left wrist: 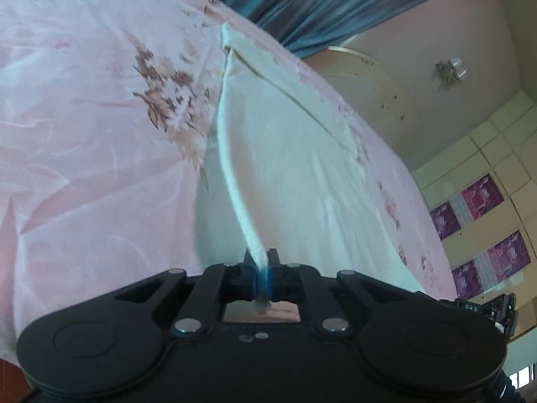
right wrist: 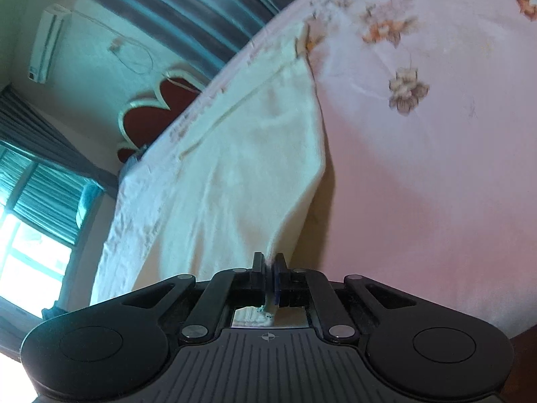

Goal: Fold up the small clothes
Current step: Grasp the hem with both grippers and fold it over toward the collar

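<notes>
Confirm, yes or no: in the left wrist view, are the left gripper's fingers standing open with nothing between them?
No: the left gripper has its fingers shut on an edge of the cream garment lying on the pink floral sheet.

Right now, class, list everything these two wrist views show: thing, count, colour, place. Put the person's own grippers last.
garment: one, cream-white, spread on the bed, near edge pinched at two points and lifted.
bedsheet: one, pink with brown flowers, under the garment.
curtains: grey-blue, behind the bed.
headboard: one, red with cream trim, beyond the bed.
air conditioner: one, white, high on the wall.
window: one, bright, by the curtains.
posters: several, purple, on the wall.
left gripper: one, black, shut on the garment.
right gripper: one, black, shut on the garment.
</notes>
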The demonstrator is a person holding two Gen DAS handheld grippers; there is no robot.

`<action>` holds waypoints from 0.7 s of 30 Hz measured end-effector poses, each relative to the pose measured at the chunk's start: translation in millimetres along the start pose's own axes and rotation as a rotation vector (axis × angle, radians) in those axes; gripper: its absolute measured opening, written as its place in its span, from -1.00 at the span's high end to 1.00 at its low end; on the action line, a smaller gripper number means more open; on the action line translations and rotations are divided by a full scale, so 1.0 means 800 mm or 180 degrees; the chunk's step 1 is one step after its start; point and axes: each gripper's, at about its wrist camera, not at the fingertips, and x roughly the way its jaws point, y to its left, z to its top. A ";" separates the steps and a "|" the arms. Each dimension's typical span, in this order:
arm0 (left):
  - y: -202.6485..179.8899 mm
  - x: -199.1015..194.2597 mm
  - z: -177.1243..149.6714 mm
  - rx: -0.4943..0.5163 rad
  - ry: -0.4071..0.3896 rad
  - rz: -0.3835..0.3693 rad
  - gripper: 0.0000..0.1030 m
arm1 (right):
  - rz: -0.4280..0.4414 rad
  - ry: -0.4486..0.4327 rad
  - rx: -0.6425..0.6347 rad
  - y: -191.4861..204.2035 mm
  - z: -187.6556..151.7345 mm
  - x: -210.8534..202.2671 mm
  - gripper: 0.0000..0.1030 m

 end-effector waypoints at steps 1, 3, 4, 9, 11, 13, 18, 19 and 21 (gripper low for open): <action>0.003 0.001 -0.001 -0.0005 0.0021 0.0025 0.90 | -0.0037 0.0020 -0.0013 -0.003 0.000 0.002 0.94; 0.011 0.009 -0.002 -0.0059 0.0092 0.0117 0.90 | -0.0239 0.0118 0.0019 -0.013 -0.001 0.011 0.94; 0.013 0.007 -0.002 -0.0105 0.0058 0.0077 0.90 | -0.0169 0.0064 0.0090 -0.017 0.000 0.007 0.94; 0.007 -0.008 0.007 -0.0119 -0.0219 0.0001 0.91 | -0.0020 -0.0139 -0.0024 -0.001 0.014 -0.013 0.94; 0.001 -0.015 0.013 -0.0159 -0.0347 -0.0074 0.91 | -0.0003 -0.0198 -0.0107 0.011 0.024 -0.015 0.94; -0.010 -0.021 0.022 -0.0124 -0.0461 -0.0116 0.91 | 0.0031 -0.0273 -0.0191 0.023 0.037 -0.016 0.95; -0.036 -0.025 0.062 0.0000 -0.0746 -0.0218 0.91 | 0.0103 -0.0527 -0.0388 0.058 0.085 -0.013 0.95; -0.040 -0.023 0.072 0.0004 -0.0792 -0.0241 0.91 | 0.0111 -0.0578 -0.0425 0.064 0.096 -0.013 0.95; -0.045 -0.015 0.096 -0.0003 -0.0873 -0.0272 0.91 | 0.0095 -0.0639 -0.0490 0.075 0.121 -0.007 0.95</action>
